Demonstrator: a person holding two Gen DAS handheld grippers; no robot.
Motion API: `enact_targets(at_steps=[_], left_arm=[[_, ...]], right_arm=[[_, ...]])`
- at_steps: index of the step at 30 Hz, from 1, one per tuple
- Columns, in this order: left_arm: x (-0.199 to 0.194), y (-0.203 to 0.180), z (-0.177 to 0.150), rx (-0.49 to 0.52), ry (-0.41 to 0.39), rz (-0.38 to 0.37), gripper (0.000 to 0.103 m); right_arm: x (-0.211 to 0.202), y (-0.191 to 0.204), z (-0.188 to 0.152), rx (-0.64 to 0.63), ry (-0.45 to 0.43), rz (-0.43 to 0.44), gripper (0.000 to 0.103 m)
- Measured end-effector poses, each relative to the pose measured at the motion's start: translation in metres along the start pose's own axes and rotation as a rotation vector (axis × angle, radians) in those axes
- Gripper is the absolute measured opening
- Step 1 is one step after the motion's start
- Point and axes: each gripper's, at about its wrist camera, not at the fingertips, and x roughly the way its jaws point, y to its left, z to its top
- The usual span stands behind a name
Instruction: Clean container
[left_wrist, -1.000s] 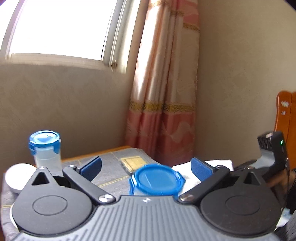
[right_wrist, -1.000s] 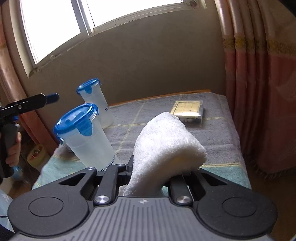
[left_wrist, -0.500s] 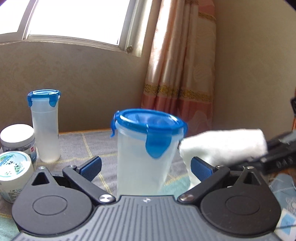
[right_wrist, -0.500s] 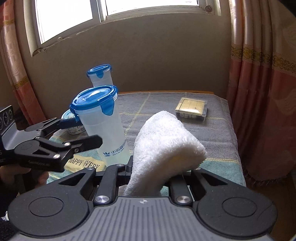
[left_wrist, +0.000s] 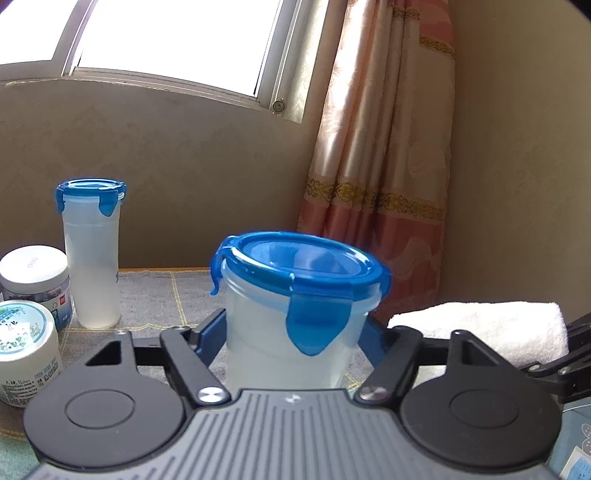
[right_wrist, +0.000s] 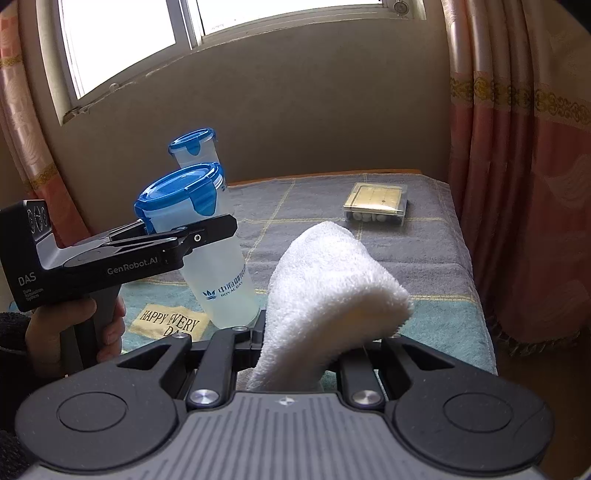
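A clear plastic container (left_wrist: 303, 266) with a blue clip lid stands upright on the cloth-covered table (right_wrist: 424, 273). My left gripper (left_wrist: 291, 328) is around its body just under the lid. Its jaws are closing, and the blue pads (left_wrist: 210, 334) touch the container's two sides. From the right wrist view the same container (right_wrist: 221, 280) shows with the left gripper (right_wrist: 201, 232) across its upper part. My right gripper (right_wrist: 314, 343) is shut on a folded white towel (right_wrist: 332, 280), just right of the container. The towel (left_wrist: 480, 325) also appears at the right of the left wrist view.
A taller, narrower container (left_wrist: 92, 258) with a blue lid stands behind on the left. Two white-lidded jars (left_wrist: 33, 273) (left_wrist: 22, 343) sit beside it. A clear box (right_wrist: 375, 203) lies at the table's far right. A curtain (right_wrist: 517, 184) hangs past the right edge. A hand (right_wrist: 74, 325) holds the left gripper's handle.
The left gripper has dropped and moved in around the container, and its jaws have come from wide open onto the container's sides. The right gripper keeps its hold on the towel.
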Motion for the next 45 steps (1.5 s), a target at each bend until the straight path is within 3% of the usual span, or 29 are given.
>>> enact_targets(at_steps=[7, 19, 23, 29, 36, 45], left_arm=[[-0.006, 0.002, 0.017, -0.011, -0.012, -0.029, 0.070], [-0.073, -0.014, 0.124, -0.081, -0.146, -0.228, 0.070], [-0.085, -0.024, 0.140, -0.080, -0.152, -0.271, 0.070], [-0.076, -0.032, 0.133, -0.112, -0.123, -0.288, 0.070], [-0.067, -0.032, 0.122, -0.158, -0.118, -0.255, 0.070], [-0.063, -0.033, 0.120, -0.122, -0.072, -0.213, 0.069]], right_arm=[[0.001, 0.001, 0.002, -0.003, -0.007, 0.015, 0.019], [0.026, 0.015, 0.023, -0.002, -0.069, 0.172, 0.019], [0.036, 0.020, 0.017, 0.063, -0.079, 0.248, 0.019], [0.036, 0.032, 0.011, 0.078, -0.075, 0.368, 0.019], [0.032, 0.034, 0.012, 0.111, -0.069, 0.470, 0.019], [0.031, 0.023, 0.015, 0.135, -0.093, 0.464, 0.019]])
